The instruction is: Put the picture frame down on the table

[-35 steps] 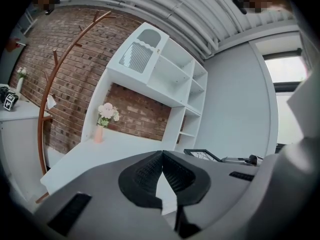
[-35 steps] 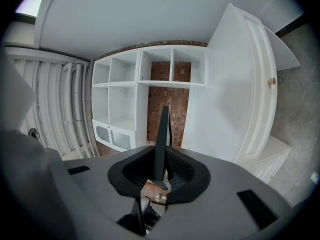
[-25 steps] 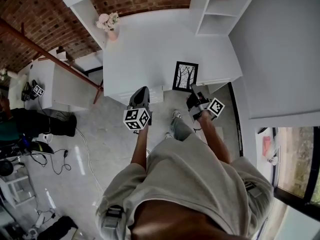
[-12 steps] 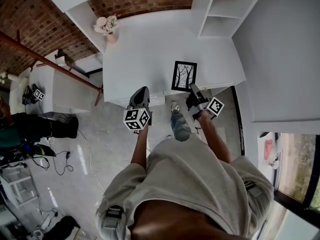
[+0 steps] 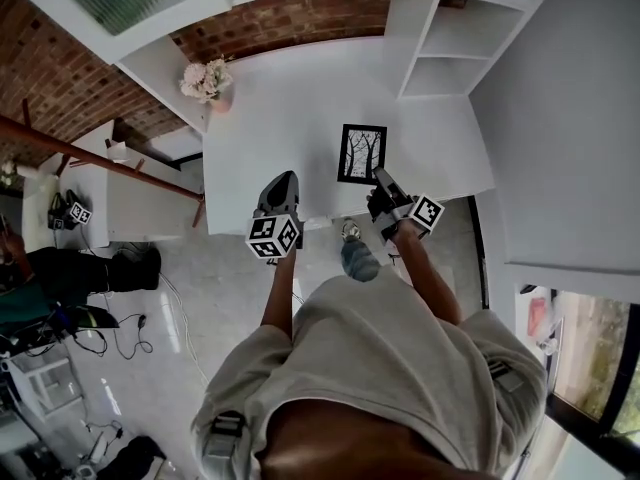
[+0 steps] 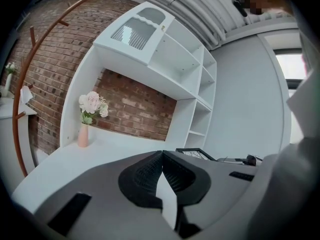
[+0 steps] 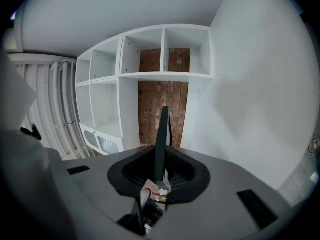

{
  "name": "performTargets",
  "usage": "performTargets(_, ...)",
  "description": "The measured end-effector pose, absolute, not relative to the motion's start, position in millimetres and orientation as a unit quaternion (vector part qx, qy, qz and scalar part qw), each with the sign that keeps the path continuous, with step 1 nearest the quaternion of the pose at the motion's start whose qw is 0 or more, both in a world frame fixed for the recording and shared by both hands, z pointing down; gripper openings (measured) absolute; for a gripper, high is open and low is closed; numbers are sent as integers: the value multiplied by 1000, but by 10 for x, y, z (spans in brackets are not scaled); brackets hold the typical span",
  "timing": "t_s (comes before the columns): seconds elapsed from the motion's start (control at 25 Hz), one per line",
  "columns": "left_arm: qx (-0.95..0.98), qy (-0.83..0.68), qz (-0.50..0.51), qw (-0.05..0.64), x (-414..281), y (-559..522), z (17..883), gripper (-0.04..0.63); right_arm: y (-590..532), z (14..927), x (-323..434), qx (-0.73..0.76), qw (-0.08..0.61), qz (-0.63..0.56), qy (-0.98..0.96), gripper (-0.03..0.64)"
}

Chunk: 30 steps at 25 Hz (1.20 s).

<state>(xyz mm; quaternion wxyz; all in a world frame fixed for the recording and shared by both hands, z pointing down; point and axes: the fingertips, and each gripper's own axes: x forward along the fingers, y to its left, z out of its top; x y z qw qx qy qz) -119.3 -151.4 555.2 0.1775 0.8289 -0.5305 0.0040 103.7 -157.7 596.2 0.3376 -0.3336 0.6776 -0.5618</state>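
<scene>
While right gripper point(image 5: 378, 180) fingers are clamping frame point(image 5: 362, 153) by its edge over desk point(image 5: 270, 108), left gripper point(image 5: 282, 180) fingers are sitting closed, empty. Carrying step likely; next: lowering frame flat, then releasing.

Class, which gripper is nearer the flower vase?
Left. In the head view the left gripper is below-right of the vase; the right gripper, holding the picture frame, lies farther right.
</scene>
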Motion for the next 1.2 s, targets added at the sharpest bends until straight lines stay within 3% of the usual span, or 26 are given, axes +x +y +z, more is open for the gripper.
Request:
performTargets(0.76,811,-559,13,169,-1058,-2940,5457,15,-3146,5900,932,-285,316,-585,690,86)
performTargets(1.2,801,-573,29,174,-960,-3174,5551,15,-3452,6086,1035,-276,304,-603,684,86)
